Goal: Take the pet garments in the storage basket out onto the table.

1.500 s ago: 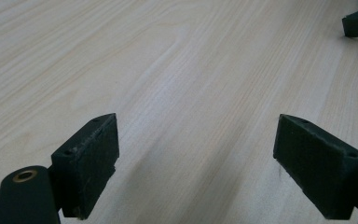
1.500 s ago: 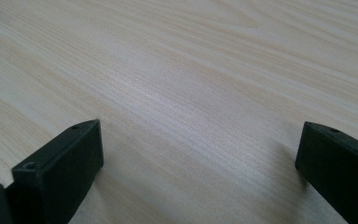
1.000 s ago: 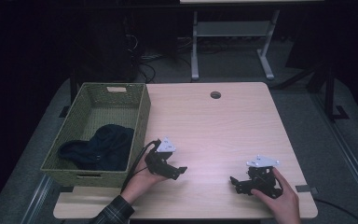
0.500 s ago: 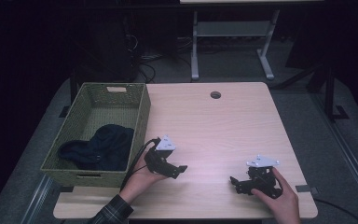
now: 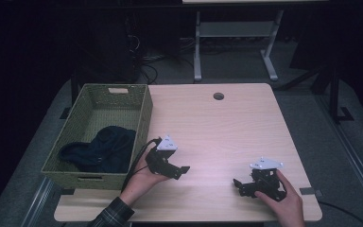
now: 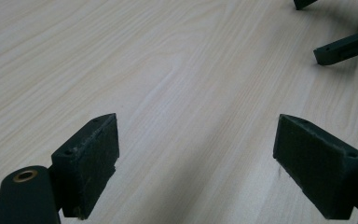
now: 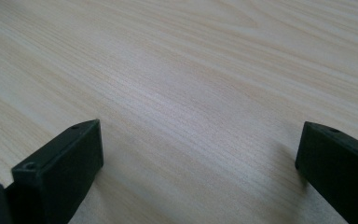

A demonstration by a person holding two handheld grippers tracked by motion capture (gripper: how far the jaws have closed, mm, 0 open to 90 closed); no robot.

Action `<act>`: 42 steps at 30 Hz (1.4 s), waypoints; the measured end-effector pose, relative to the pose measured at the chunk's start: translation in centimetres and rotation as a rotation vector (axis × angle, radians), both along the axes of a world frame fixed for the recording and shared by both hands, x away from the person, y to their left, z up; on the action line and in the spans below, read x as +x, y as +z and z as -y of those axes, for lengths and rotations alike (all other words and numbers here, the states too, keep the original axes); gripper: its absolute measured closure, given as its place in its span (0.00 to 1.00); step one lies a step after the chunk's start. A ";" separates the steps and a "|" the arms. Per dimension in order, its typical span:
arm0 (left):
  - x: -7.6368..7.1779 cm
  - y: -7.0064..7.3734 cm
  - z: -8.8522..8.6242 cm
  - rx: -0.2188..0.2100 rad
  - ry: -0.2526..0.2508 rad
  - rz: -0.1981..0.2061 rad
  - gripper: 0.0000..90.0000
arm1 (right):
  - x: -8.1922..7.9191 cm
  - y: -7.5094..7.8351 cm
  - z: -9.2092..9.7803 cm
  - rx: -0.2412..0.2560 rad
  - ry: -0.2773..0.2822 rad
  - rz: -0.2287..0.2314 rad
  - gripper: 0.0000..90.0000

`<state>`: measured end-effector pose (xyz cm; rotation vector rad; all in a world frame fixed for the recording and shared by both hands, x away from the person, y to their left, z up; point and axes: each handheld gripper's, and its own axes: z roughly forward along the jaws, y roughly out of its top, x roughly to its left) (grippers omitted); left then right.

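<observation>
Left tool (image 5: 183,169) is held w/ jaws spread wide, nothing between them, low over the table (image 5: 227,127) just right of the basket (image 5: 144,113). Right tool (image 5: 238,185) is likewise held wide and empty, near the table's front right, well apart from the left one; in the left gripper view its jaw tips are seen at top right. A dark cloth (image 5: 101,150) is seen lying inside the basket.

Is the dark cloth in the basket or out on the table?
In. The dark cloth lies bunched on the floor of the green woven basket, toward its near end.
</observation>
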<state>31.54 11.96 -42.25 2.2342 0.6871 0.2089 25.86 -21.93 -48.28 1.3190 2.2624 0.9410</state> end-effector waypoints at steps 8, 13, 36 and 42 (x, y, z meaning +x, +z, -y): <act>0.0 0.7 0.0 -0.008 -0.006 0.001 0.16 | 0.0 0.0 0.0 0.000 0.000 0.000 0.00; 0.0 1.4 0.0 -0.019 -0.006 0.007 0.16 | 0.0 0.0 0.0 0.000 -0.001 -0.001 0.00; 0.5 4.2 -0.6 -0.065 -0.028 0.025 0.16 | 0.0 0.0 0.0 0.002 -0.003 -0.004 0.00; 0.7 4.9 -1.0 -0.081 -0.016 0.027 0.16 | 0.0 0.0 0.0 0.000 -0.002 0.000 0.00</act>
